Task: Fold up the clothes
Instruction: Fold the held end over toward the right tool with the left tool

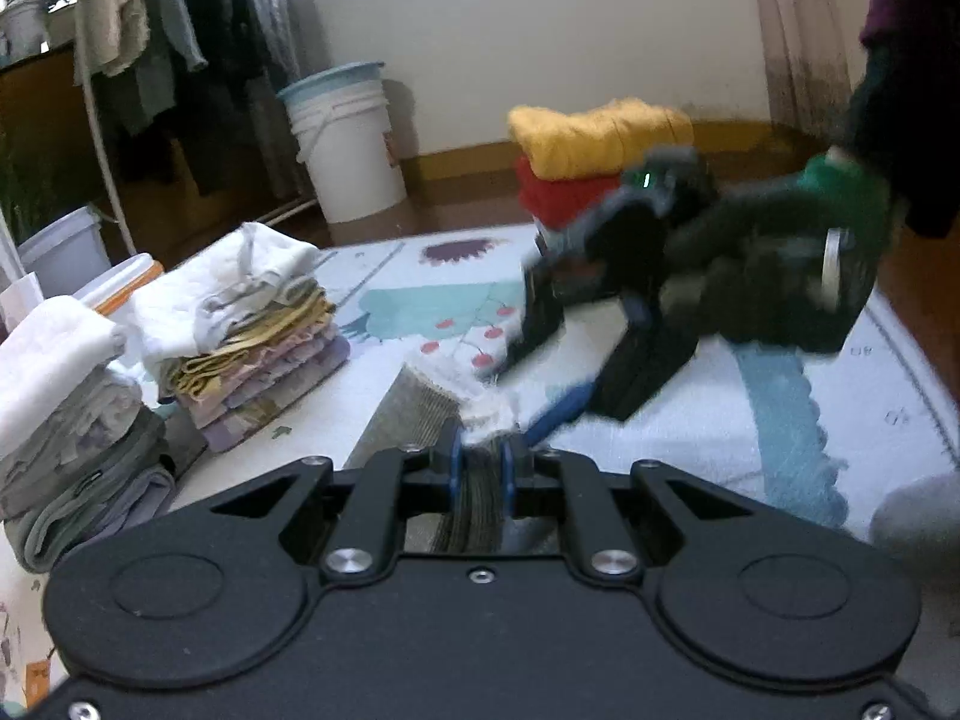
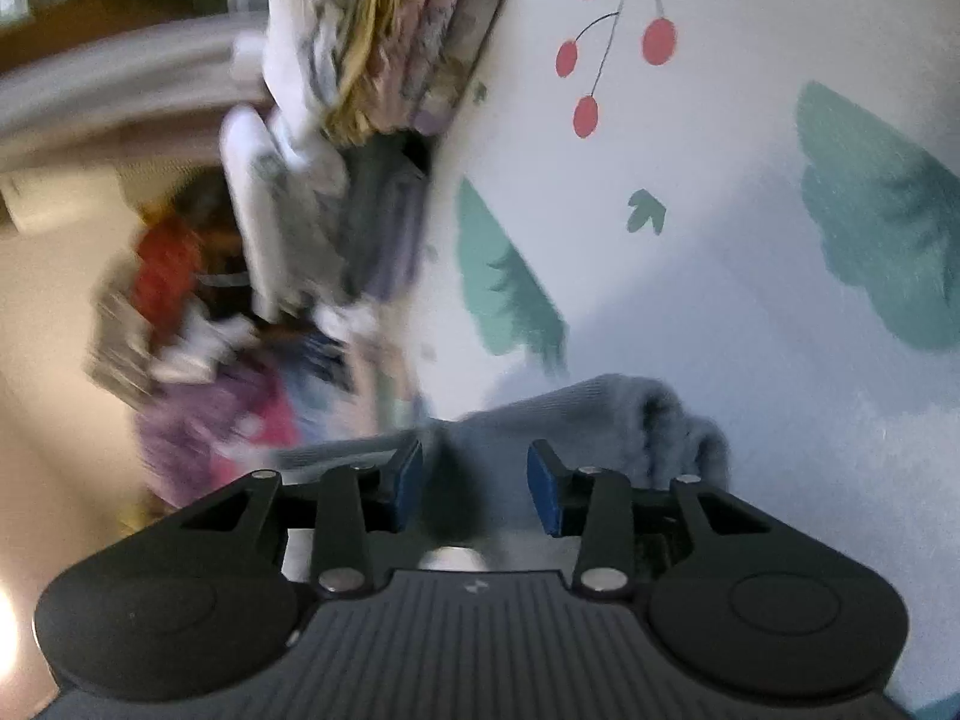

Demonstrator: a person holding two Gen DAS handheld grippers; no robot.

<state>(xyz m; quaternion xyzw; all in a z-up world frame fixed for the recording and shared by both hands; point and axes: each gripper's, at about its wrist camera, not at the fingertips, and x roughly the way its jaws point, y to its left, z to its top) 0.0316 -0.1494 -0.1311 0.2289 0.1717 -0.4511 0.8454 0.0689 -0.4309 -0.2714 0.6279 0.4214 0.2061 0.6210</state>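
My left gripper (image 1: 480, 461) is shut on a grey-green striped cloth (image 1: 414, 414) with a white frayed edge, held just above the printed mat (image 1: 690, 420). My right gripper (image 1: 558, 384) shows blurred ahead of it, jaws apart, tips close to the cloth's white edge. In the right wrist view my right gripper (image 2: 474, 483) is open, with a grey knit fabric (image 2: 600, 414) just beyond its blue pads (image 2: 543, 492); whether they touch it I cannot tell. The view is tilted and blurred.
Two stacks of folded clothes (image 1: 252, 330) (image 1: 66, 420) stand on the mat's left side; they also show in the right wrist view (image 2: 390, 42). A yellow and red folded pile (image 1: 594, 150) sits at the far edge. A white bucket (image 1: 345, 144) and hanging laundry (image 1: 180, 30) stand behind.
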